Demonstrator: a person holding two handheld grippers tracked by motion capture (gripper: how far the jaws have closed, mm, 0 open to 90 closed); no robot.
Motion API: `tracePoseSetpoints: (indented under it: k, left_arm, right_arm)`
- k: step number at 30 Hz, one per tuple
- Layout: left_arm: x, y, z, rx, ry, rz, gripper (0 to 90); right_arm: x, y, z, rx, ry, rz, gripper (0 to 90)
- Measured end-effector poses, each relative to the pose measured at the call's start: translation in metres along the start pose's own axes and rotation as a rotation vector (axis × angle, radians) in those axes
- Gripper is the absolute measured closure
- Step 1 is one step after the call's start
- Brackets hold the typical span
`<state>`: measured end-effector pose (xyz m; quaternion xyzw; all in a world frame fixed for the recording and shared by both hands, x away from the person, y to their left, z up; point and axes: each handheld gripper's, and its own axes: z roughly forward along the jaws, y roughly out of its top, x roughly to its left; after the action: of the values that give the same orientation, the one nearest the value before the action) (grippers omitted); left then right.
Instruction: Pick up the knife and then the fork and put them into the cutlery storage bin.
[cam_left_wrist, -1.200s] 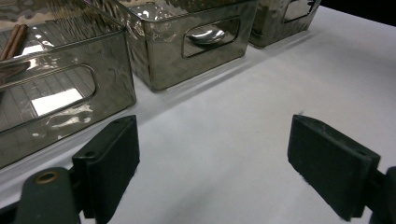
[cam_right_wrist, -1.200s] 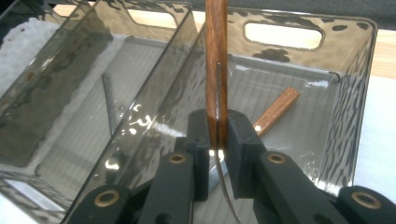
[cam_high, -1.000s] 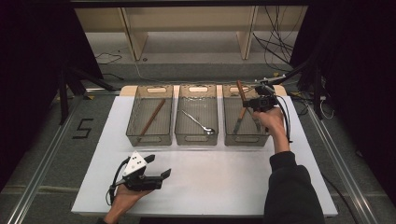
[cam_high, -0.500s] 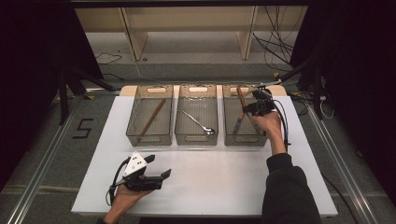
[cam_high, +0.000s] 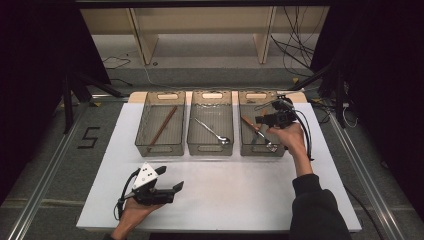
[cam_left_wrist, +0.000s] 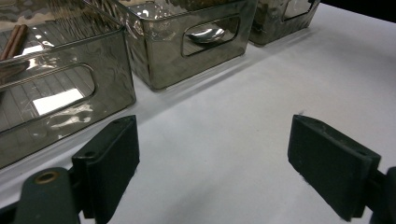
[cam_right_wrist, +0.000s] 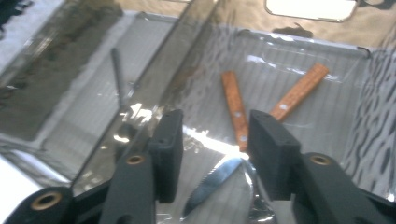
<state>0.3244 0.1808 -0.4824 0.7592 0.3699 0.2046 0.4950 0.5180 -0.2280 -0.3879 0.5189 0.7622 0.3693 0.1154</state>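
Note:
My right gripper (cam_high: 263, 120) (cam_right_wrist: 215, 144) hovers over the right clear bin (cam_high: 260, 150). Its jaws have just been opening and stand apart, with nothing between the pads. Below them a wooden-handled knife (cam_right_wrist: 236, 107) (cam_high: 251, 126) lies on the bin floor, crossing a second wooden-handled piece (cam_right_wrist: 299, 91). My left gripper (cam_high: 176, 194) (cam_left_wrist: 212, 158) rests low over the white table near the front left, open and empty, pointing toward the bins.
A middle bin (cam_high: 210, 150) holds a metal spoon (cam_high: 212, 131) and a left bin (cam_high: 152, 150) holds a brown stick (cam_high: 162, 125). All three stand in a row at the far side of the white table (cam_high: 240, 200). Cables lie on the floor behind.
The right gripper's jaws have opened. The wooden-handled knife that stood tilted in them now lies flat in the right bin. The left gripper has not moved.

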Motion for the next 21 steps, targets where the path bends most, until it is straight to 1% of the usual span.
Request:
tracePoseSetpoints:
  k: [3,9,12,13,18,21]
  left_arm:
    - [0.000,0.000,0.000,0.002,0.001,-0.002,16.6]
    - [0.000,-0.001,-0.001,0.005,0.003,0.001,16.6]
    - [0.001,-0.001,0.000,0.006,0.001,-0.006,16.6]
    - [0.001,-0.001,0.001,0.009,0.001,-0.007,16.6]
    - [0.001,-0.002,0.000,0.009,-0.001,-0.004,16.4]
    - [0.002,-0.002,0.000,0.010,0.000,-0.009,16.4]
  right_arm:
    - [0.004,-0.005,-0.005,-0.022,0.016,-0.016,49.3]
    - [0.008,-0.014,-0.012,-0.054,0.038,-0.025,43.8]
    - [0.010,-0.018,-0.012,-0.069,0.031,-0.024,39.8]
    - [0.011,-0.020,-0.012,-0.079,0.041,-0.016,39.2]
    - [0.019,-0.029,-0.016,-0.134,0.073,-0.009,35.6]
    - [0.028,-0.035,-0.021,-0.172,0.128,-0.016,33.2]
